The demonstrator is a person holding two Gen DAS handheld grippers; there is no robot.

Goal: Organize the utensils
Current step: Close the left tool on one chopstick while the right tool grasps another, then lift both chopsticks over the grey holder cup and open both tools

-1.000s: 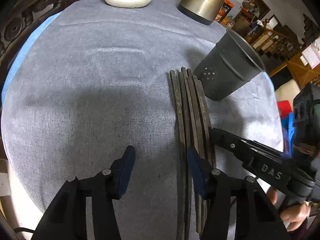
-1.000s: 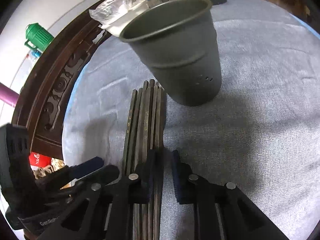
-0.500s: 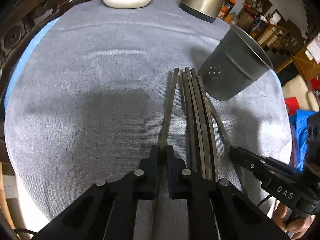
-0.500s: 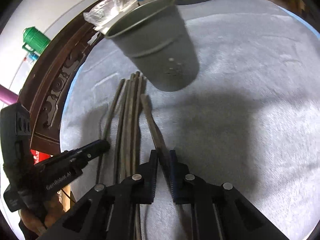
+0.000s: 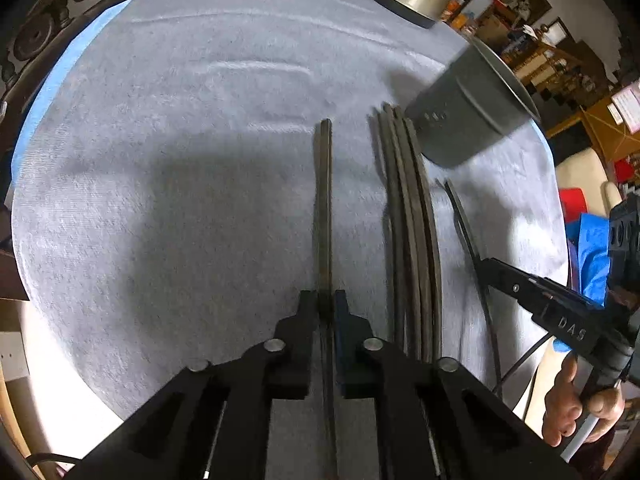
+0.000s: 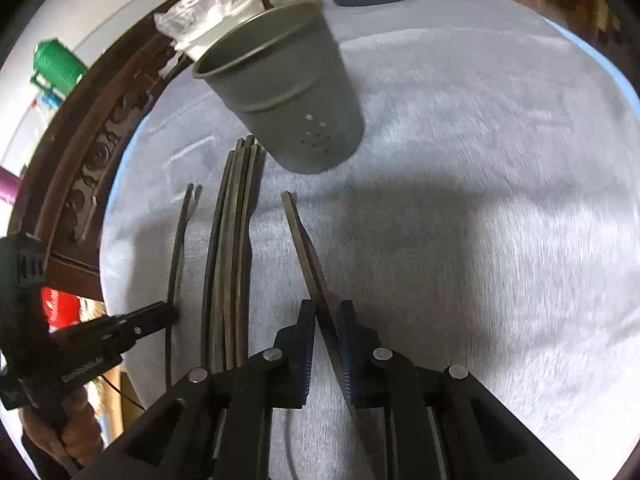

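The left claw (image 5: 327,304) is pinching one chopstick (image 5: 324,200); the right claw (image 6: 326,312) is pinching another (image 6: 304,248); the remaining bundle (image 5: 408,220) is lying on the desk (image 5: 180,160) beside the grey holder (image 5: 468,120); thin, stiff and slippery, they are probably best gripped mid-shaft.

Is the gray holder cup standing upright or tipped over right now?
Upright: the gray holder cup stands on its base on the tablecloth, open rim up. Its inside isn't visible.

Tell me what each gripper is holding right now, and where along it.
Left gripper pinches one chopstick partway along its shaft; right gripper pinches another chopstick likewise. The remaining bundle lies on the cloth.
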